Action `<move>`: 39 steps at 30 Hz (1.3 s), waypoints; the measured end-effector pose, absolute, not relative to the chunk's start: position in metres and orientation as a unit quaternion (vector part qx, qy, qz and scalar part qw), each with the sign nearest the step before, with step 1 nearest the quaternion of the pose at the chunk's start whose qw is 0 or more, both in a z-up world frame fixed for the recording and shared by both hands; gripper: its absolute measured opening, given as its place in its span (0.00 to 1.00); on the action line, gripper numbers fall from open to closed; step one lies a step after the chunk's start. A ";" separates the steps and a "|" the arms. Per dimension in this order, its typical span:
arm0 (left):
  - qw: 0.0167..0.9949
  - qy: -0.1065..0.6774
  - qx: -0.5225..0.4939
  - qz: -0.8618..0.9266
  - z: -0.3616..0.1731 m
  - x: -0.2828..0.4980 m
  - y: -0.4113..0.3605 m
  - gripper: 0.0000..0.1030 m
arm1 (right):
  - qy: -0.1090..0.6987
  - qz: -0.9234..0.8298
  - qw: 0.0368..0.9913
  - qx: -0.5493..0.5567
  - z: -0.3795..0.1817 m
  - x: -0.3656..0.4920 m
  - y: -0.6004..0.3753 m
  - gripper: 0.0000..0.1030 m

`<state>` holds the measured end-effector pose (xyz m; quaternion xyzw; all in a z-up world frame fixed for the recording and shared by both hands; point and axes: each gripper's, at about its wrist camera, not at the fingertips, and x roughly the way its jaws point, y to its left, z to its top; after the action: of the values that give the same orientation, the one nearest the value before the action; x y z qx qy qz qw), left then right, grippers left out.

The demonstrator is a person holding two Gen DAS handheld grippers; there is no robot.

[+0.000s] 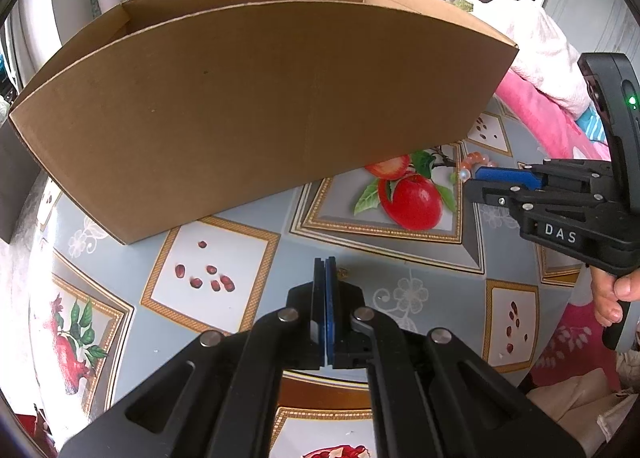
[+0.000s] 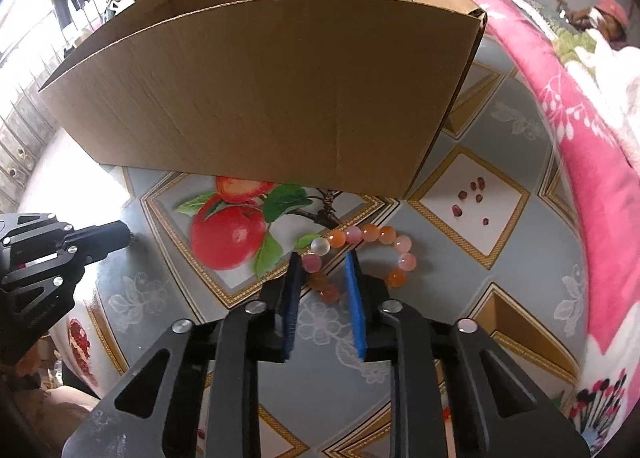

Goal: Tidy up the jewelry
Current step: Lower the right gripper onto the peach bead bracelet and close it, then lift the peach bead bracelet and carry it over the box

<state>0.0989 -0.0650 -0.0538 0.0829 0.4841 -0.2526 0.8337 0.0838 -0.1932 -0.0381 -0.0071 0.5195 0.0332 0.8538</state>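
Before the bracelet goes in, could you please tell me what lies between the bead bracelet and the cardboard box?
Only bare tablecloth with printed fruit, seen in the right wrist view; the bead bracelet lies just before the cardboard box.

Two wrist-mounted fisheye views, each looking steeply down along its own gripper fingers at close range onto the patterned tablecloth (image 1: 400, 258), both sharing the cardboard box (image 1: 248, 110), the printed apple (image 2: 228, 236) and the bead bracelet (image 2: 360, 236), seen from opposite sides.
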 end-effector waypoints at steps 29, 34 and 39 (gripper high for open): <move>0.851 0.411 -0.014 -0.326 -0.010 0.086 -0.024 0.00 | 0.420 0.095 0.882 0.190 0.028 0.055 -0.252 0.07; 0.858 0.371 -0.042 -0.352 0.032 0.076 -0.007 0.00 | 0.387 0.127 0.892 0.196 0.060 0.051 -0.256 0.07; 0.865 0.325 -0.071 -0.375 0.078 0.076 0.008 0.00 | 0.339 0.172 0.903 0.201 0.096 0.054 -0.254 0.07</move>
<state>0.0764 0.0081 0.0778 -0.0713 0.3253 -0.3746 0.8653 0.0540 -0.2536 0.0957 0.2005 0.3391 0.1718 0.9029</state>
